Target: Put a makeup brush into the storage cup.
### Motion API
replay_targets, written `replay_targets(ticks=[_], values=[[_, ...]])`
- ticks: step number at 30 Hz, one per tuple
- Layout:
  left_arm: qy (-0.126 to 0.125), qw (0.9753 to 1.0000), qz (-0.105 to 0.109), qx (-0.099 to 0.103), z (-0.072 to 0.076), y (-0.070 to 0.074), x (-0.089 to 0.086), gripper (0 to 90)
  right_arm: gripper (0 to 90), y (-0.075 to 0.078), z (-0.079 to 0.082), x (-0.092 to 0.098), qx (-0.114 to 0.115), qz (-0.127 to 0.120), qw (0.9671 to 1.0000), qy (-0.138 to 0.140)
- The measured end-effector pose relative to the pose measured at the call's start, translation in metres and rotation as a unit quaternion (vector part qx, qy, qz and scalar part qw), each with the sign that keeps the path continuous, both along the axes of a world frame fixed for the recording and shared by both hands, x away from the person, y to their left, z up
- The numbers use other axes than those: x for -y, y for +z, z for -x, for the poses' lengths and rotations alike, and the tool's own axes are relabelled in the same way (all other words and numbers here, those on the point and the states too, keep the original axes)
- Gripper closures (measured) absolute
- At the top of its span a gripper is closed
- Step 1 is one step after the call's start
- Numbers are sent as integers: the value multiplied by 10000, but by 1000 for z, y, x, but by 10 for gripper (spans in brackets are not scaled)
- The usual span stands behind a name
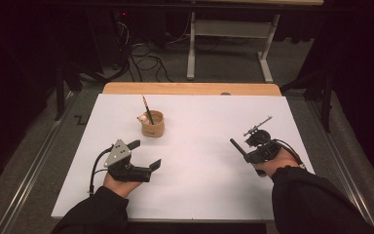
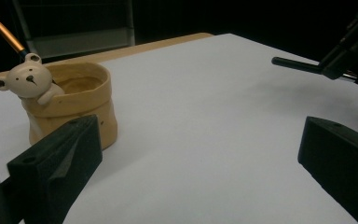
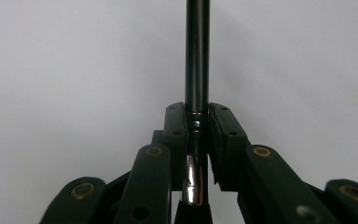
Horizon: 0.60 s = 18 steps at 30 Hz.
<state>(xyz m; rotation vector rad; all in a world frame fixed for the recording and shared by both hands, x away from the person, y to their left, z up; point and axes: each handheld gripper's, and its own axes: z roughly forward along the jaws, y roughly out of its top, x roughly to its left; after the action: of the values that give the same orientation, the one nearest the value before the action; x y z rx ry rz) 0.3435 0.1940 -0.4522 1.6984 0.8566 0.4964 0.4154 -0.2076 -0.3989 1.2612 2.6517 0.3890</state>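
Right gripper [image 1: 238,148] clamps a black pen [image 3: 197,56]
Left gripper [image 1: 146,155] spread wide, bear pot [image 1: 153,124] at its 1 o'clock

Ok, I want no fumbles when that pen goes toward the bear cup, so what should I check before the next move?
1. Right gripper grip on the black pen: jaws closed on it, ok.
2. Pen straight between the jaws: ok in the right gripper view.
3. Bear cup upright on the white sheet: ok.
4. Room in the cup: a brush leans inside, space beside it, ok.
5. Left gripper open, apart from the cup: ok.
6. Pen tip state: cannot tell.
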Motion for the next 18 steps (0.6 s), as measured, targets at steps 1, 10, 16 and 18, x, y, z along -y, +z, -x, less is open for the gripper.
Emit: replay_targets(ticks=[1,10,16,18], values=[[29,10000,32,-5,-1,2,1,3,799,1,1,1,20,8,10000,-9],[90,9999,1,86,-8,20,10,2,799,8,2,4,72,-41,10000,54],[63,9998,81,142,-22,31,22,2,800,9,2,0,10,-45,9999,126],[68,9996,210,172,-26,32,26,3,800,10,2,-1,-6,-41,9999,149]])
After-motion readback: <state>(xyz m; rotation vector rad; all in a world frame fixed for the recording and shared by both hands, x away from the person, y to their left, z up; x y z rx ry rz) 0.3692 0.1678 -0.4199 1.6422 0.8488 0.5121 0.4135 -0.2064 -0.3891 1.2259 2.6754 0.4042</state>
